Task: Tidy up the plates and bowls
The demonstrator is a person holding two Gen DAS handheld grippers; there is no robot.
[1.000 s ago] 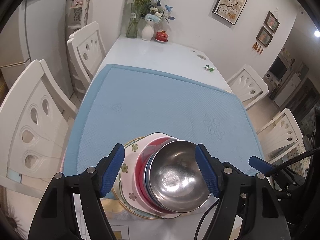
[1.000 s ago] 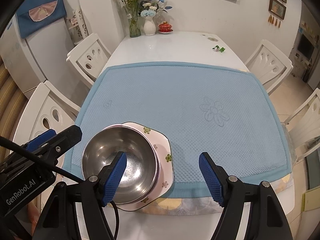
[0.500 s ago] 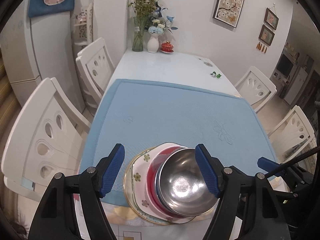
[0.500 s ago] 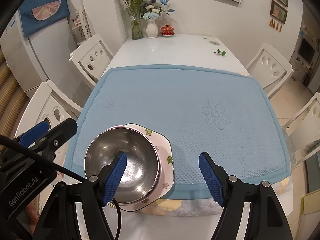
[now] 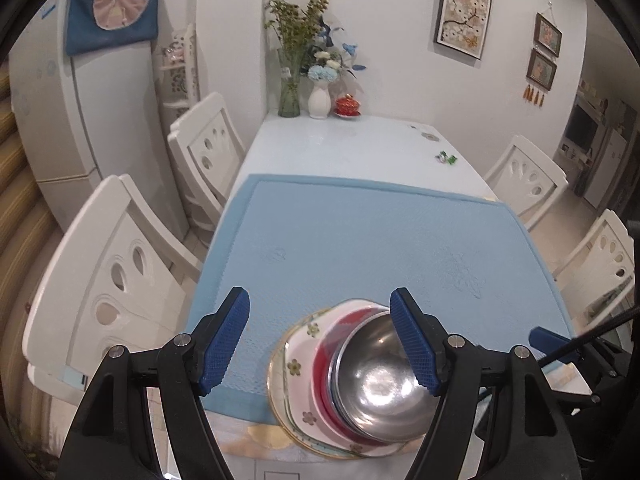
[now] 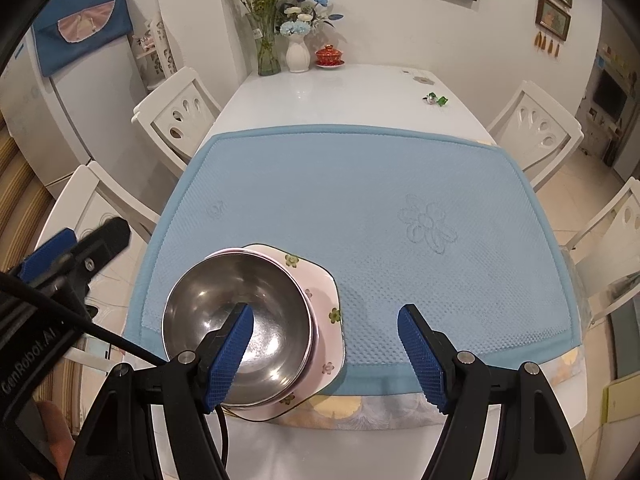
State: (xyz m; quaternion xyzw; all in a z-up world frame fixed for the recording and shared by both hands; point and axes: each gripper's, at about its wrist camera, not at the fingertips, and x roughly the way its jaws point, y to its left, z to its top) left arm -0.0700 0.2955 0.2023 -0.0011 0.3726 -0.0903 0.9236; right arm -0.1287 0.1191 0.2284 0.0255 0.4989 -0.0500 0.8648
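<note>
A stack stands at the near edge of the blue mat (image 5: 360, 240): a steel bowl (image 5: 380, 384) on top, a red bowl (image 5: 324, 364) under it, then a square floral plate (image 5: 298, 356) and a round gold-rimmed plate (image 5: 276, 392). The steel bowl (image 6: 240, 324) and floral plate (image 6: 324, 304) also show in the right wrist view. My left gripper (image 5: 332, 340) is open and empty, raised above the stack. My right gripper (image 6: 332, 356) is open and empty, above the stack's right side.
White chairs (image 5: 100, 280) stand along both sides of the white table (image 6: 340, 92). Flower vases (image 6: 298, 54), a red lidded cup (image 6: 330, 56) and a small green object (image 6: 436, 99) sit at the far end. A fridge (image 5: 80, 120) stands at the left.
Both grippers have pulled back and up from the stack, so more of the room shows. The stack has not moved. Both grippers stay open.
</note>
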